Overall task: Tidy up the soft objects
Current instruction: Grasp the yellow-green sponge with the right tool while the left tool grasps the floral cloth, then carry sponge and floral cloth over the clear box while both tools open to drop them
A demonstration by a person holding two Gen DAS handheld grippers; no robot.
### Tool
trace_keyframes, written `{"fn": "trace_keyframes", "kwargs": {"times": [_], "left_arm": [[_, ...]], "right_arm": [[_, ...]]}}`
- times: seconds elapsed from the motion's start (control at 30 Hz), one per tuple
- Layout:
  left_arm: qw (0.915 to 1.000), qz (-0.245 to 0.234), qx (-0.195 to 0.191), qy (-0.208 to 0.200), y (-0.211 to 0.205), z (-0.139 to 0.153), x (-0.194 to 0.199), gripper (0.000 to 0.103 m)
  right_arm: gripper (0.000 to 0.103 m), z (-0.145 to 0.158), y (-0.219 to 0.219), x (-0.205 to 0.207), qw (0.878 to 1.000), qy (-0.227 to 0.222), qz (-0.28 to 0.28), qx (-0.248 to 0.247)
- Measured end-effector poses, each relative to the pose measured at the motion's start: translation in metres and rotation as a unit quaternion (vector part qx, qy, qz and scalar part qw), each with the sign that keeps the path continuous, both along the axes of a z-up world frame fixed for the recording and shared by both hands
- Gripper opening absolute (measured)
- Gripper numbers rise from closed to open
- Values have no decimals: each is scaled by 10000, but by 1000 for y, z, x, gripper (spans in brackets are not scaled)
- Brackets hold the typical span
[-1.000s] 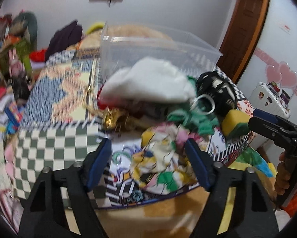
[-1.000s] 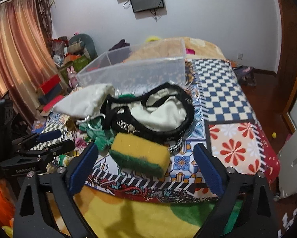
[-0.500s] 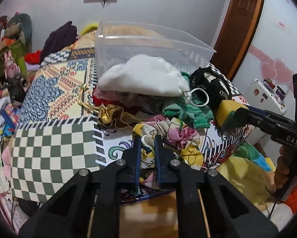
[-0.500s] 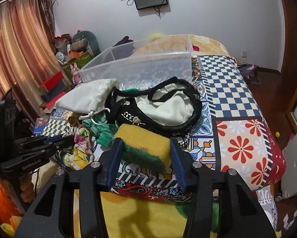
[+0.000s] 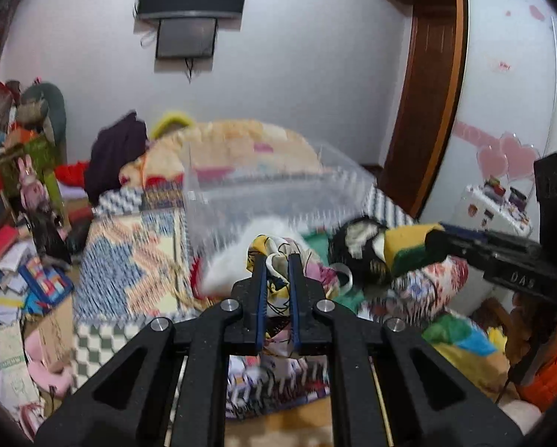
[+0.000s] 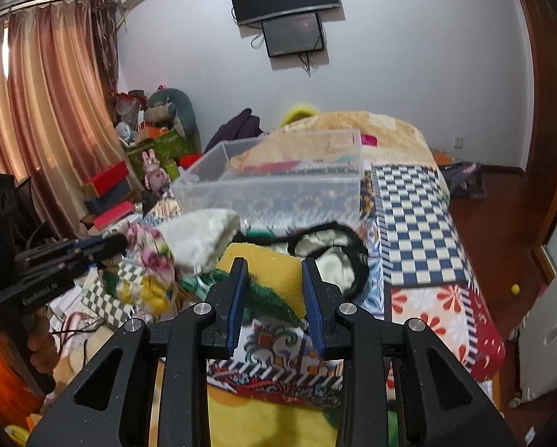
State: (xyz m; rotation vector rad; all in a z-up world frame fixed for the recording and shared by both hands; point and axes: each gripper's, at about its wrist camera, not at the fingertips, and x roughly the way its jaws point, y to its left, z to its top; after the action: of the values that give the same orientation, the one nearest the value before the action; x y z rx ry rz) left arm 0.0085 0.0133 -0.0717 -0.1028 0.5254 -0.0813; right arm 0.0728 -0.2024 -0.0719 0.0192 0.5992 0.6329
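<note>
My left gripper [image 5: 277, 260] is shut on a floral cloth [image 5: 274, 283] and holds it lifted above the bed; the cloth also shows in the right wrist view [image 6: 148, 257], hanging from that gripper [image 6: 103, 247]. My right gripper [image 6: 274, 264] is shut on a yellow and green sponge [image 6: 267, 279], raised off the bedspread; the sponge also shows in the left wrist view [image 5: 405, 246]. A clear plastic bin [image 6: 278, 186] stands on the bed behind both. A white cloth [image 6: 200, 234], a green cloth and a black and white bag [image 6: 334, 257] lie in front of the bin.
The patchwork bedspread [image 6: 412, 216] covers the bed. A beige blanket [image 6: 353, 130] is heaped behind the bin. Boxes, toys and books crowd the floor at the left [image 5: 21, 223]. A yellow blanket [image 6: 271, 421] hangs at the bed's near edge.
Both grippers closed, the left on the floral cloth and the right on the sponge, then lifted their loads off the bedspread toward the bin.
</note>
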Motion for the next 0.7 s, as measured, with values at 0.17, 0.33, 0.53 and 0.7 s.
{"fn": "trace_keyframes", "kwargs": {"times": [0.17, 0.33, 0.53, 0.7], "left_arm": [[9991, 177, -18, -396, 8, 24, 9, 10], [9969, 369, -162, -673, 21, 40, 26, 10], [9963, 424, -137, -729, 28, 48, 51, 10], [9970, 477, -8, -607, 31, 49, 78, 10]], "right_arm": [[27, 25, 6, 10, 9991, -393, -56, 142], [27, 48, 17, 19, 9964, -809, -102, 228], [27, 57, 30, 36, 9944, -1008, -183, 267], [27, 56, 42, 59, 9946, -980, -275, 199]]}}
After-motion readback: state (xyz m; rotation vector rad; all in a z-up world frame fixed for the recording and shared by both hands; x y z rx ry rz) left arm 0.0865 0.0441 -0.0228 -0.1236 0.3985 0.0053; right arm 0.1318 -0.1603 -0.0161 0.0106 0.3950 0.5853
